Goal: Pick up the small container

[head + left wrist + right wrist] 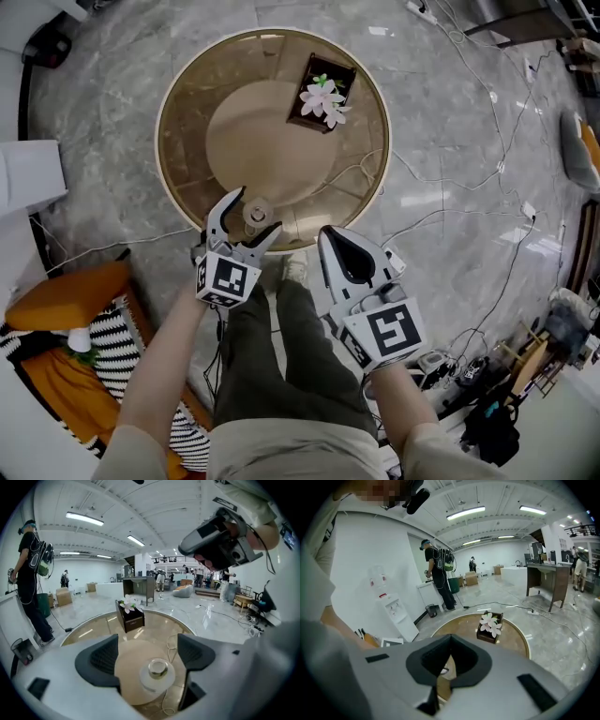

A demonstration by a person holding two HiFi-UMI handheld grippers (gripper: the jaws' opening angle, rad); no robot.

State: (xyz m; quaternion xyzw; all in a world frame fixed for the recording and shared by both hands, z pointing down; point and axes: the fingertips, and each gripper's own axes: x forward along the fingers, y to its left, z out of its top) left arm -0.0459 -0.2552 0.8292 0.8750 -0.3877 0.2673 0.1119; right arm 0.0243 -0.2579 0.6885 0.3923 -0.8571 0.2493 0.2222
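The small container (pixel 257 213), white with a shiny metal lid, stands near the front edge of the round glass table (pixel 178 84). My left gripper (pixel 251 219) is open with its jaws on either side of the container. In the left gripper view the container (pixel 157 673) sits between the dark pads (pixel 105 656), touching neither. My right gripper (pixel 330 236) is shut and empty, hanging just off the table's front rim to the right of the container. In the right gripper view its jaws (pixel 450 644) meet at a point and hide most of the container.
A dark box of white flowers (pixel 322 94) stands at the table's far side. A thin cable (pixel 349 173) lies across the tabletop, and more cables (pixel 450 178) run over the marble floor. An orange cushion (pixel 66 295) is at the left. A person with a backpack (pixel 33 573) stands nearby.
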